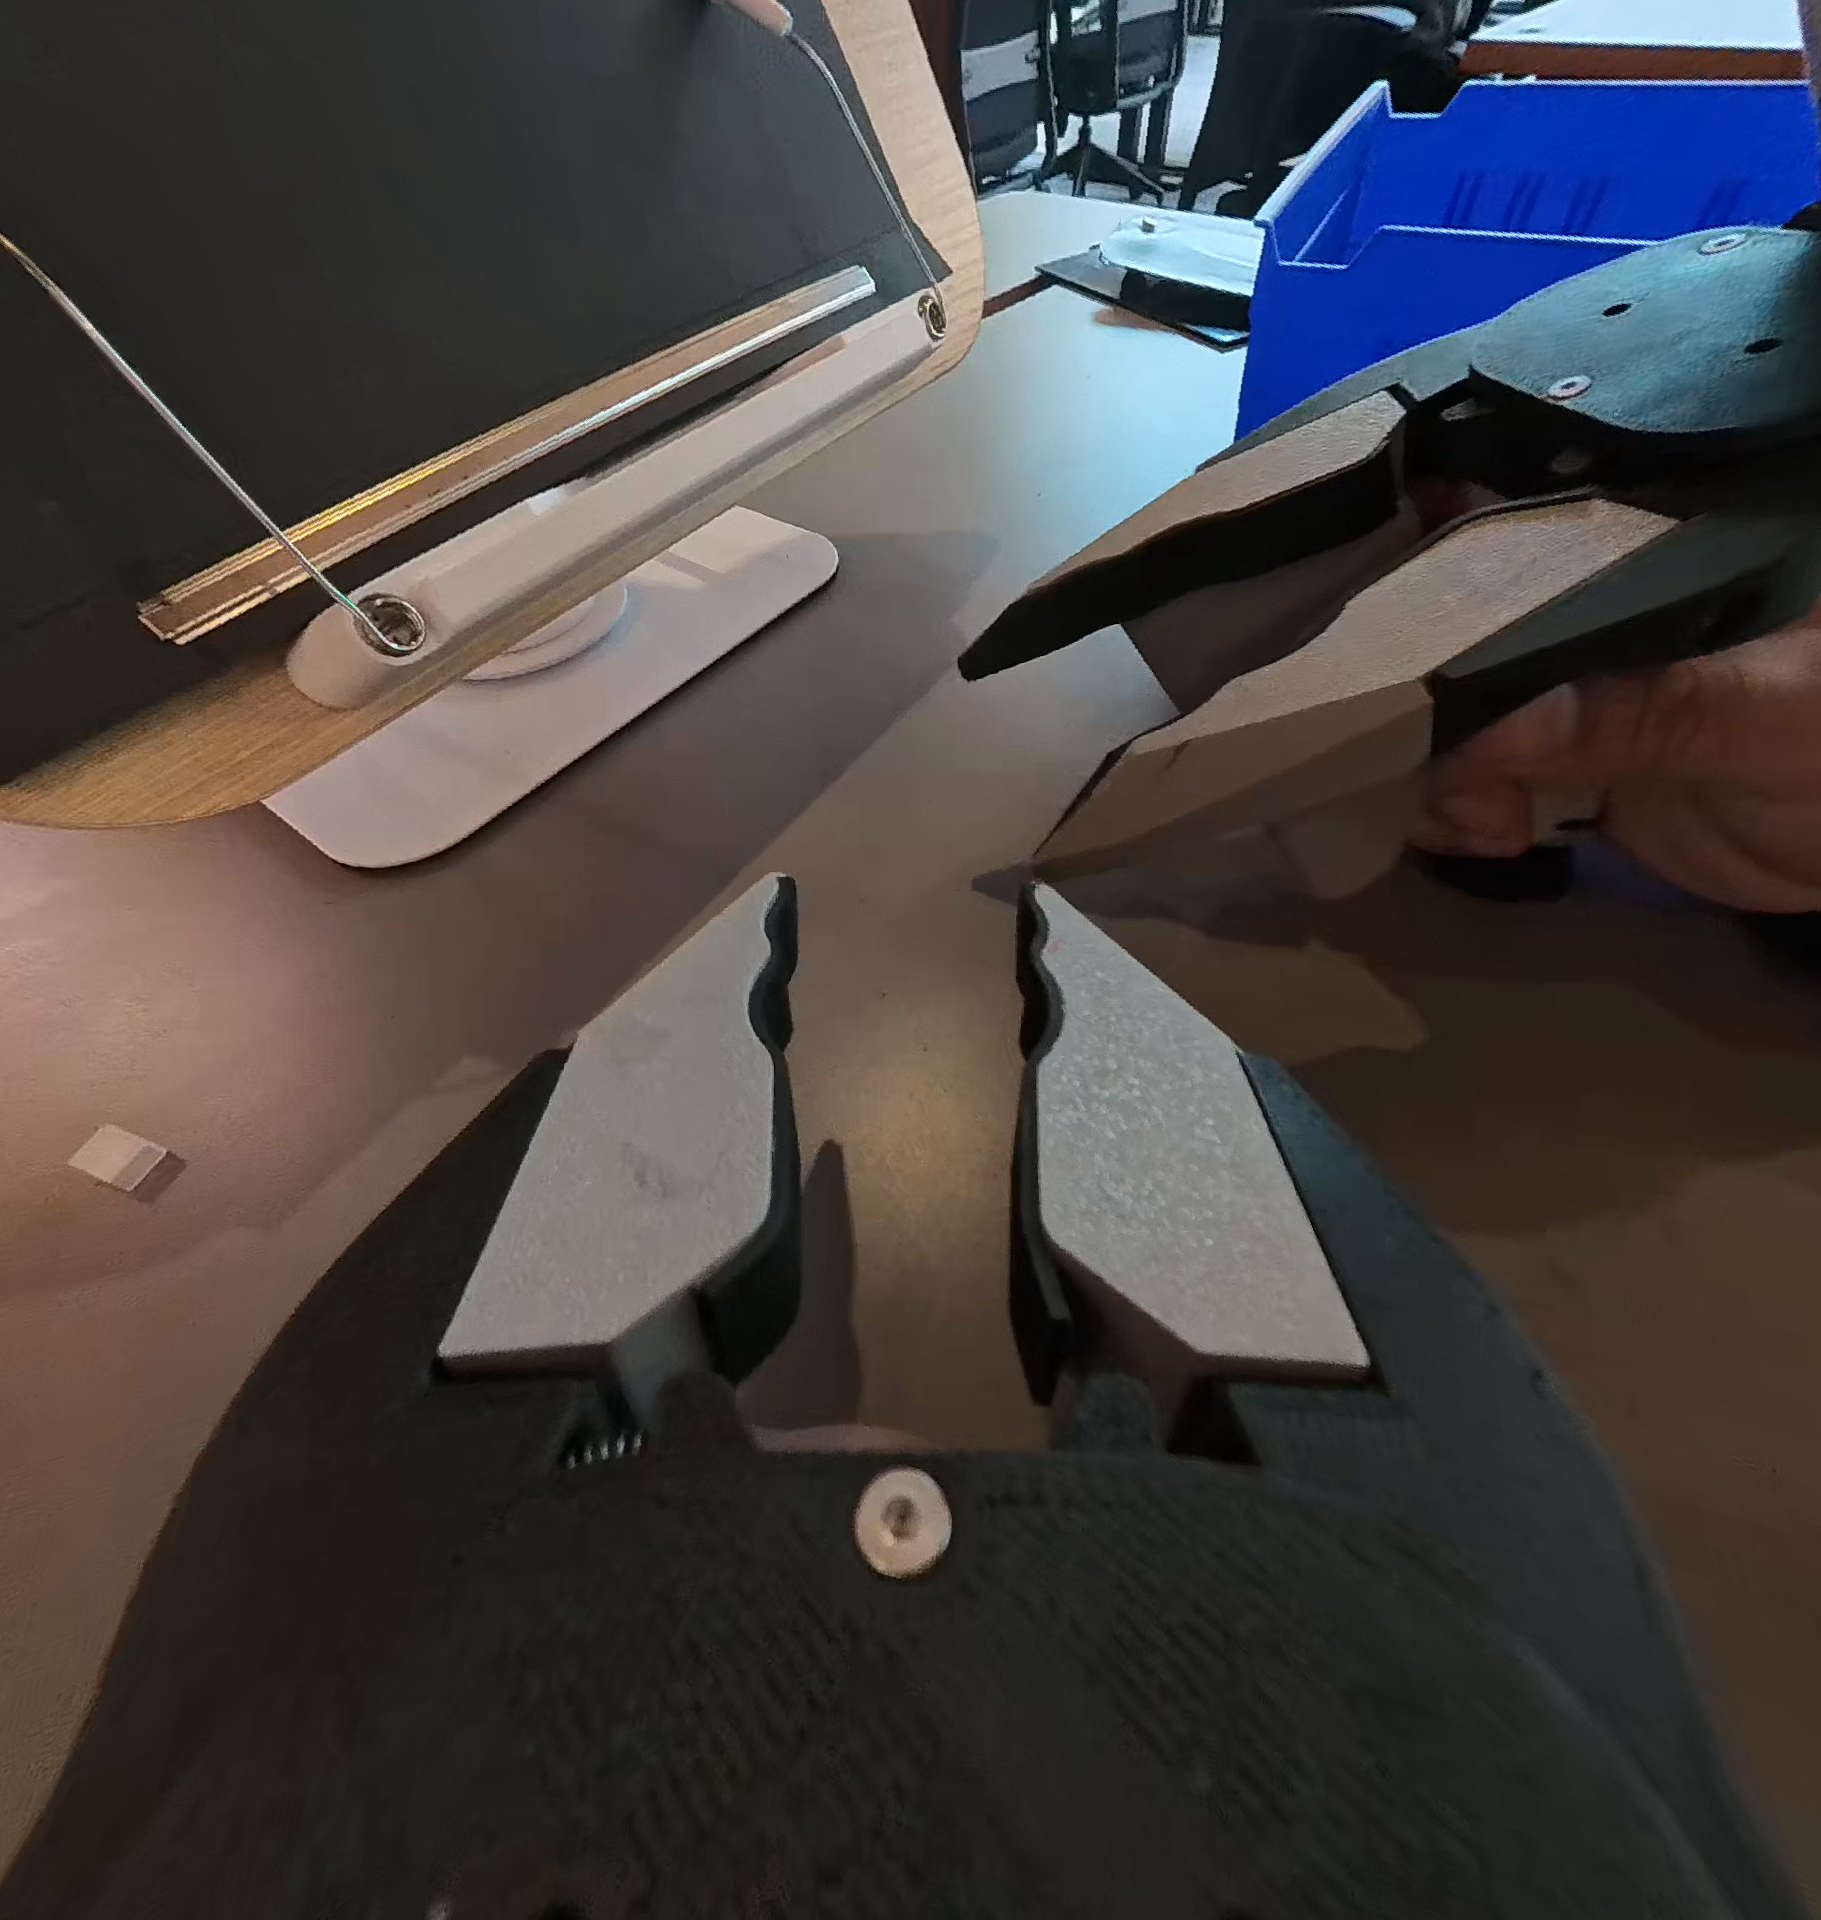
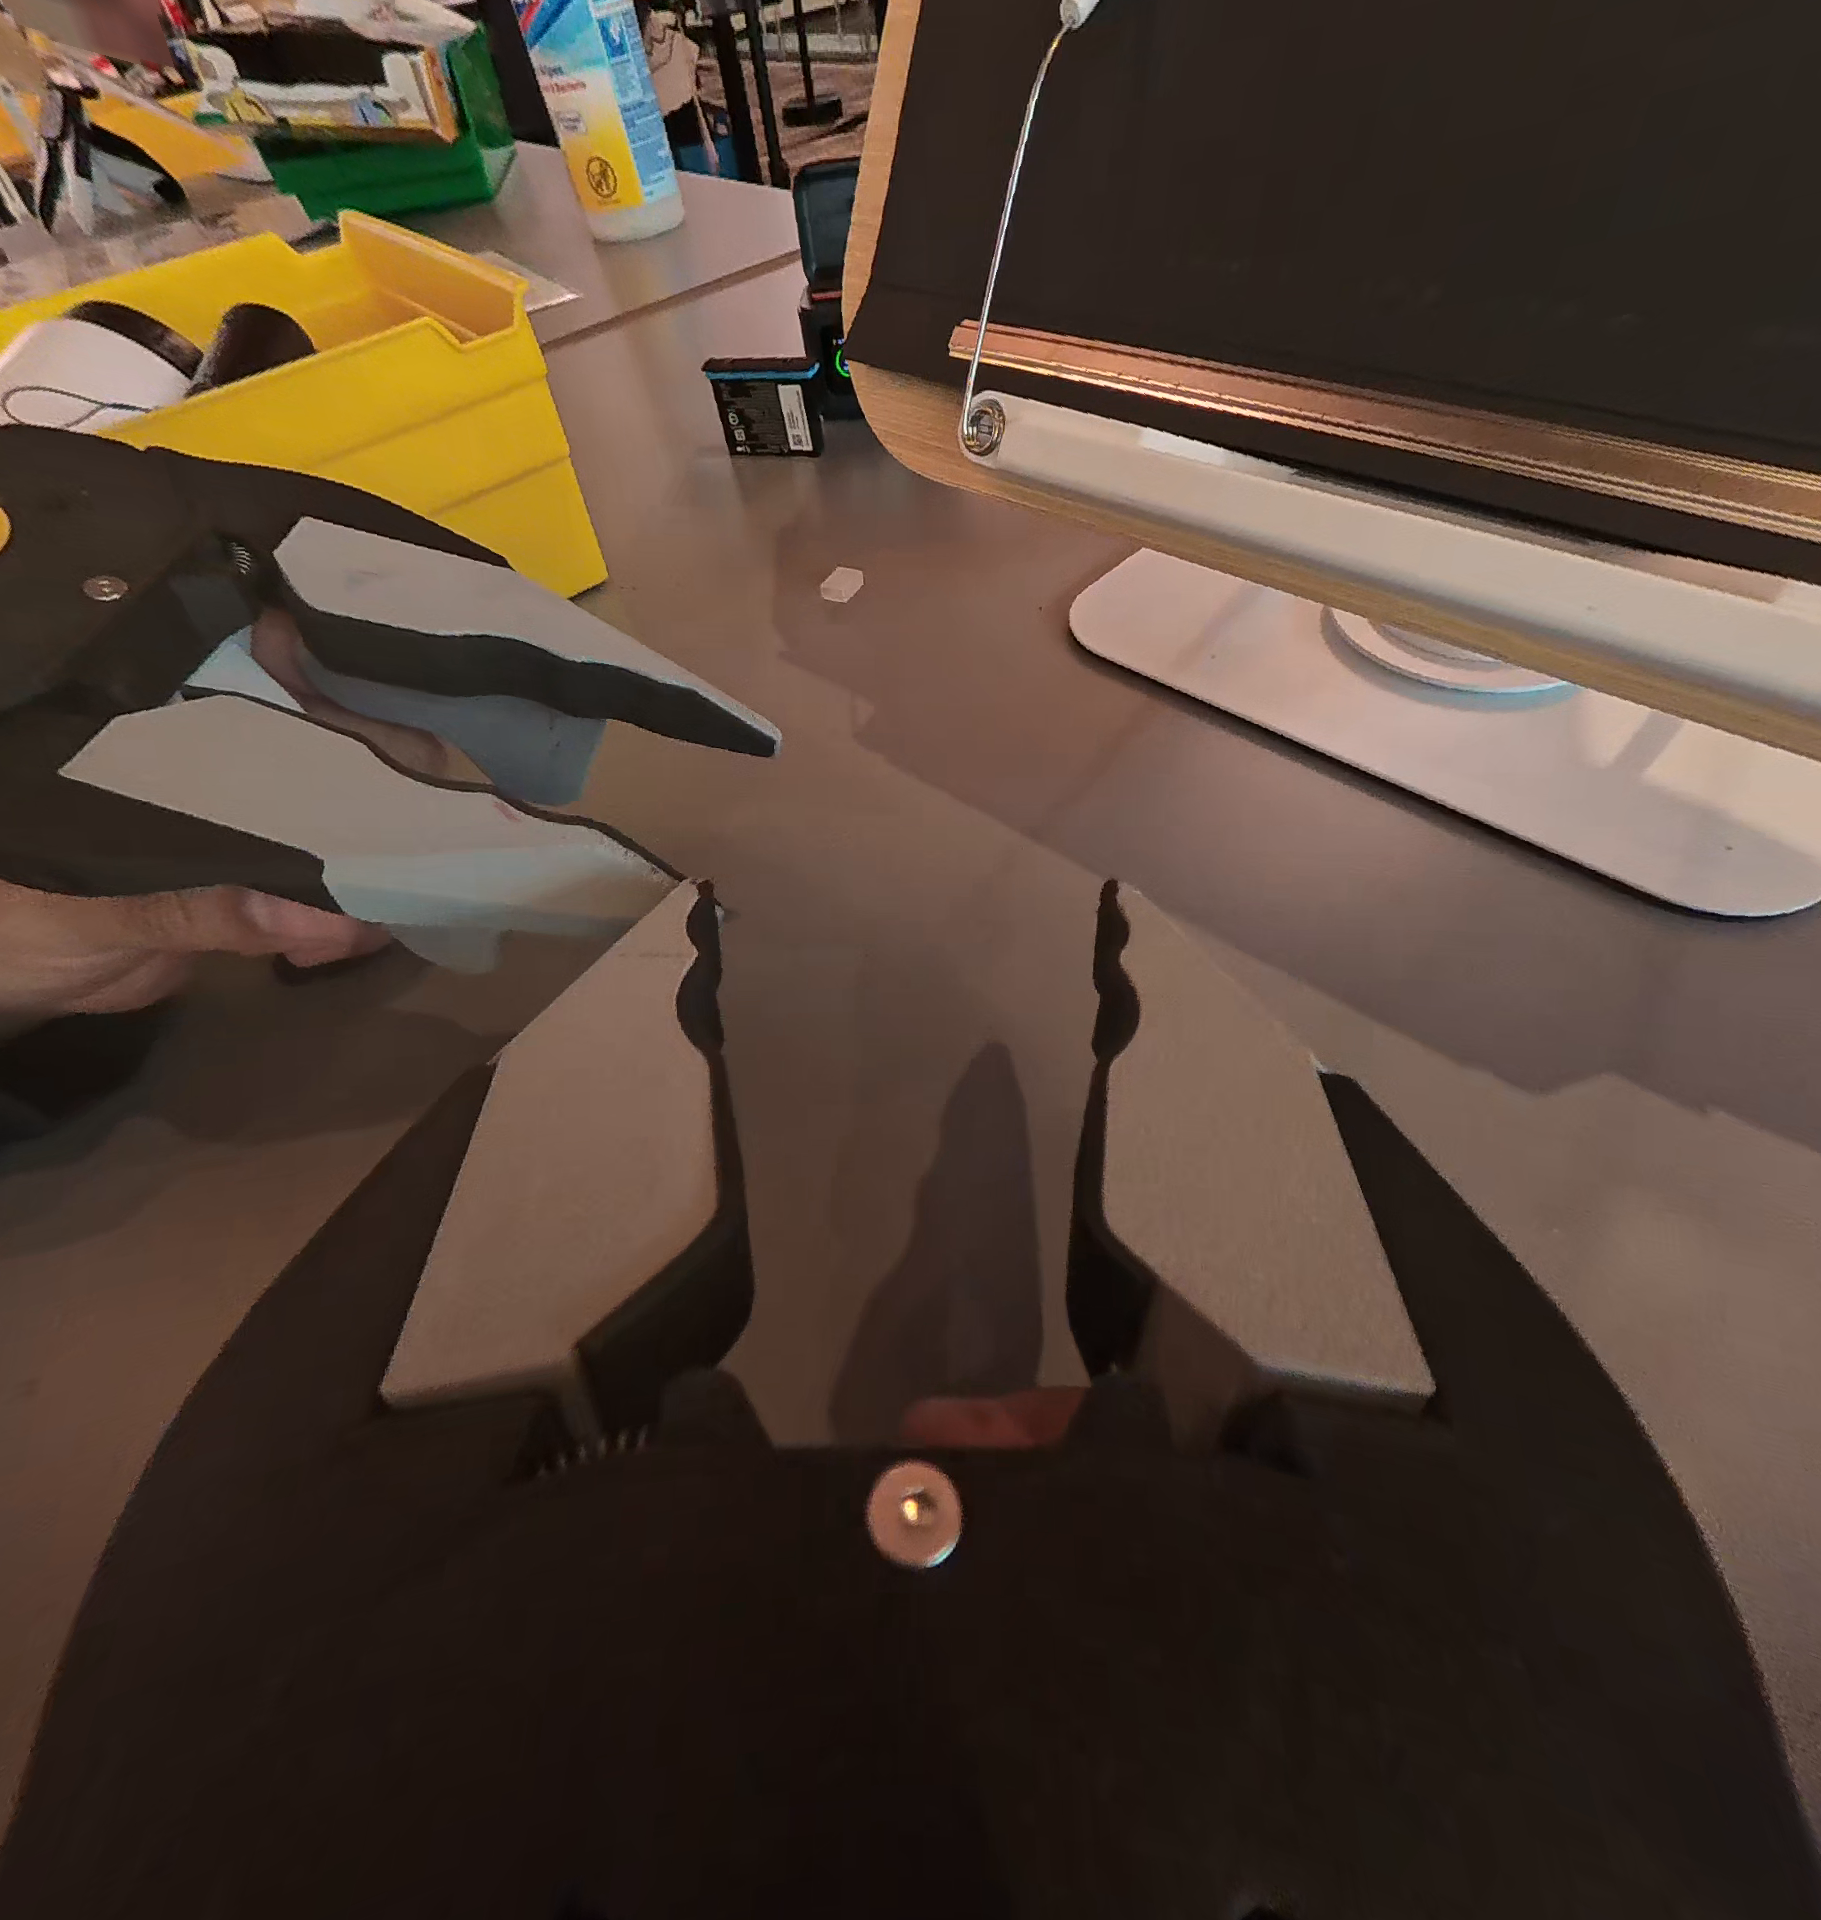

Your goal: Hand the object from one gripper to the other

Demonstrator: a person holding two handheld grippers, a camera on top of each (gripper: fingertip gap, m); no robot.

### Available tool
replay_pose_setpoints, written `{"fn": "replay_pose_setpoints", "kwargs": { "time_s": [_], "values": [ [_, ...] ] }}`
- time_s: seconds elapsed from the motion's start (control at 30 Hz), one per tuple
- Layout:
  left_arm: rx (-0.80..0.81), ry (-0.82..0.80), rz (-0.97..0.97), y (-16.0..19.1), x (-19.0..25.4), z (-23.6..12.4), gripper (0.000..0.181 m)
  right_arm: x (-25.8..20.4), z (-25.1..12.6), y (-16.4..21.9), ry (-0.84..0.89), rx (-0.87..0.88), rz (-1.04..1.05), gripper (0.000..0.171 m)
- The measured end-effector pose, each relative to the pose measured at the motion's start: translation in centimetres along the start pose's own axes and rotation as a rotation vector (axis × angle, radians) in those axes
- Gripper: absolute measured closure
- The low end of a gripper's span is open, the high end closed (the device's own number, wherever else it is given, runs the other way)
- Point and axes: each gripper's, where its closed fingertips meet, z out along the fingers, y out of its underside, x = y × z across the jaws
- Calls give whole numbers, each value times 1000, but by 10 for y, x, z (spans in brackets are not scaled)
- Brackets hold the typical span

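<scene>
no object in either grip yet

both sets of fingers empty. left gripper (image 1: 906,904) parted over bare worktop (image 1: 885,727); right gripper (image 2: 906,904) likewise spread, tips nearly meeting the left's. task's object not identifiable in either view; only a small pale block (image 2: 841,583) lies well ahead of the fingers. judged step: before pickup. next: locate and grasp something.
</scene>
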Motion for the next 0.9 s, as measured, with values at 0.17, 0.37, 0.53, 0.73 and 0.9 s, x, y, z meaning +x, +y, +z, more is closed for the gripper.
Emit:
{"fn": "replay_pose_setpoints", "kwargs": {
  "time_s": [0.17,0.37,0.53,0.73,0.9],
  "values": [
    [37,-23,-3,-4,-3,-4,144,-2,1,1,1,-9,-18,100],
    [39,-28,8,-5,-2,-5,148,-7,4,4,-1,-30,-60,101],
    [61,-54,41,-8,-1,-6,150,-11,4,2,-7,-23,-75,102],
    [86,-90,72,-12,-2,-8,155,-11,2,-1,-8,-3,-66,107],
    [137,-130,126,-19,-3,-12,181,-16,-1,-5,-20,21,-80,120]
  ]
}}
